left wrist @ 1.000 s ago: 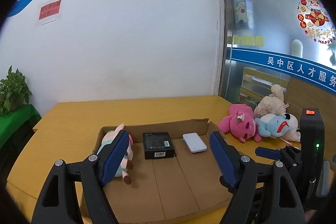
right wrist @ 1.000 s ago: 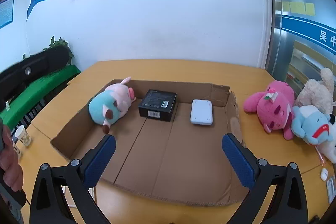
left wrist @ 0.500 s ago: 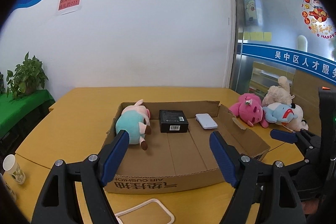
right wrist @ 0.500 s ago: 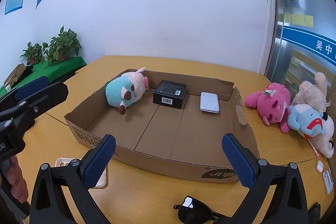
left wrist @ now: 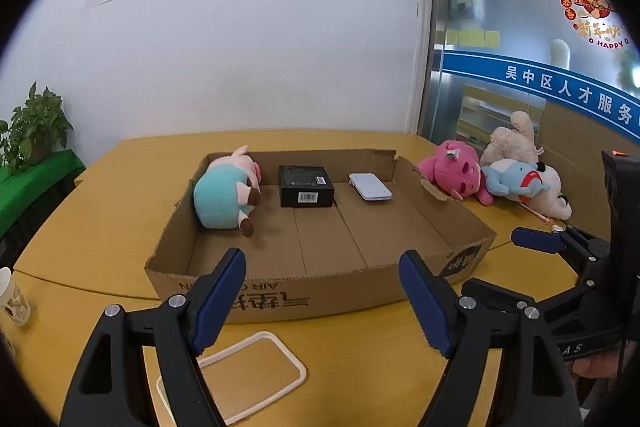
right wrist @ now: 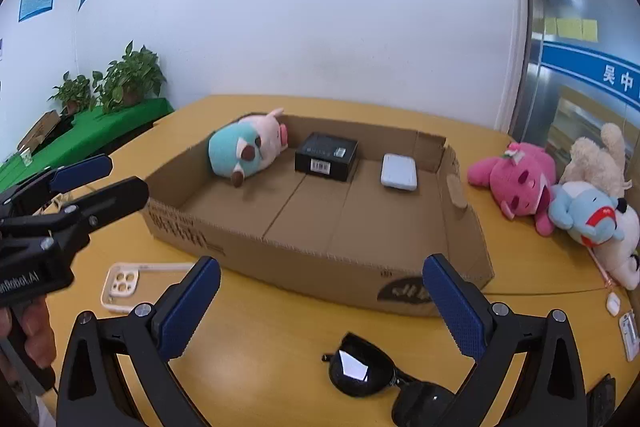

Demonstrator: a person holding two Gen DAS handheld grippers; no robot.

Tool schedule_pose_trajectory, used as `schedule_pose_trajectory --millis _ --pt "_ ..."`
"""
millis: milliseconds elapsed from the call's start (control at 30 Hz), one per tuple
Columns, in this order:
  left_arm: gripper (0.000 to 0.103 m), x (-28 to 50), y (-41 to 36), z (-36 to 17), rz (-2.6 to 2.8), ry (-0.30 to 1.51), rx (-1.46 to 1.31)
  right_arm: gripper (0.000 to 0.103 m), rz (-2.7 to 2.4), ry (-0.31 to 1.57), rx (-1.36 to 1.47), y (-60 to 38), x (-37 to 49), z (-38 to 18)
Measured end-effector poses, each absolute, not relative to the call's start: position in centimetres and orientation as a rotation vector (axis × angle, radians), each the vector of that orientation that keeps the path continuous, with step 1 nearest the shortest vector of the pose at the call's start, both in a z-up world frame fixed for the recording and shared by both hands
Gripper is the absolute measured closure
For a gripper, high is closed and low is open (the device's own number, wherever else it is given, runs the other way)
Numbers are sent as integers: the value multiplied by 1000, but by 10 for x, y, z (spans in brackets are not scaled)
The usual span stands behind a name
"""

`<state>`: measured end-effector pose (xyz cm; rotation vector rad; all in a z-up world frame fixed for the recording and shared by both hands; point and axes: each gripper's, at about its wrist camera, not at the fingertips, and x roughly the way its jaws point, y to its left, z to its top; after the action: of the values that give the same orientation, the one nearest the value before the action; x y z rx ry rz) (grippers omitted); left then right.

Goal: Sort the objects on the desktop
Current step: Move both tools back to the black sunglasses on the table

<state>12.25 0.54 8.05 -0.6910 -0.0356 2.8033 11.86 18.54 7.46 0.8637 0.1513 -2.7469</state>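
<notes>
Hovering above the near edge of the yellow table [right wrist: 280,339], the left gripper [left wrist: 324,301] and the right gripper [right wrist: 320,307] both have their blue-padded jaws spread wide with nothing between them. A shallow cardboard box [right wrist: 304,259] sits in front of both, its near wall standing between the grippers and what lies inside. Along its far wall lie a teal-and-pink plush pig [right wrist: 244,151] on the left, a black carton [right wrist: 326,157] in the middle and a white flat device [right wrist: 399,171] on the right, each apart from the next.

On the table outside the box, a clear phone case [left wrist: 236,375] lies just below the left gripper, near the box's front wall. A pair of black sunglasses [right wrist: 384,379] lies low between the right gripper's fingers, closer to the right one. To the right of the box, a pink plush [right wrist: 516,183], a beige plush [right wrist: 596,155] and a blue-and-white plush [right wrist: 588,219] are piled against one another. A small white earbud case [right wrist: 613,303] sits near the right table edge, and a paper cup [left wrist: 12,297] stands at the far left. Potted plants [right wrist: 128,79] stand on a green-covered bench by the wall.
</notes>
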Motion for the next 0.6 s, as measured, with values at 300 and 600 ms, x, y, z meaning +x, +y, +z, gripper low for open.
schedule_pose_trajectory --millis 300,600 --pt "24 132 -9 44 2742 -104 -860 0 -2630 10 1154 275 125 21" --pt "24 145 -35 38 2819 -160 -866 0 -2528 112 1174 302 131 -4"
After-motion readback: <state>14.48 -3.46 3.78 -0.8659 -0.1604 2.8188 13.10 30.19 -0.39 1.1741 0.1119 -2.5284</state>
